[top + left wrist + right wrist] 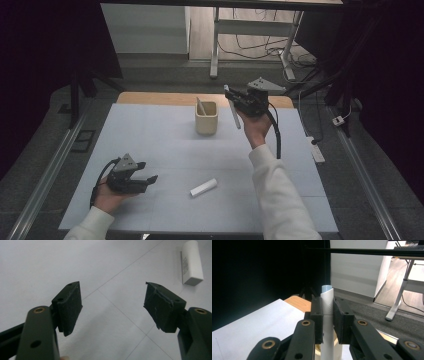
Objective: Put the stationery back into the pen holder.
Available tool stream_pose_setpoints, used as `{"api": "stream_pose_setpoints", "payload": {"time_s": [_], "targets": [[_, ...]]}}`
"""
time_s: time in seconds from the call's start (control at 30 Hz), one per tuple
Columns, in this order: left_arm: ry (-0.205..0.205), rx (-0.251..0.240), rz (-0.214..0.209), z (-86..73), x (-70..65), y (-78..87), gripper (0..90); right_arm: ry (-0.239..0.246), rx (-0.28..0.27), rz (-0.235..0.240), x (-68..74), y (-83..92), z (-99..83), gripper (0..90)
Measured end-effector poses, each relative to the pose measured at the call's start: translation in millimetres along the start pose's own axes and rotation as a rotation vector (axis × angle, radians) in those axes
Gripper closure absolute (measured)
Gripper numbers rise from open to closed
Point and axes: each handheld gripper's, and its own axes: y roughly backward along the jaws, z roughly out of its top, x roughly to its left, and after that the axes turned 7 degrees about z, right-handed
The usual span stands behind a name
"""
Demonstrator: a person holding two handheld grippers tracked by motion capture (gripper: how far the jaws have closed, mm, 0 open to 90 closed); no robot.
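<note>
L tool (pixel 148 171) sits lowest on the bench (pixel 150 140), jaws wide apart, nothing between the pads; white tube (pixel 203 187) lies just to its right, long axis diagonal. R tool (pixel 231 96) is raised past the cup (pixel 206 118), clamped on a thin white stick (pixel 234 116). Stick hangs near-vertical, lower end just right of the cup rim: cup lies down-left of it. Cup: beige, squarish, matte, one stick inside already.
</note>
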Motion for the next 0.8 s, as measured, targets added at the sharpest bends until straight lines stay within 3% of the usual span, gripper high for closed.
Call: {"api": "stream_pose_setpoints", "payload": {"time_s": [0.8], "targets": [[-0.003, 0.008, -0.004, -0.3, 1.5, -1.6, 29.4, -0.01, 0.005, -0.007, -6.2, -29.4, 0.5, 78.4]]}}
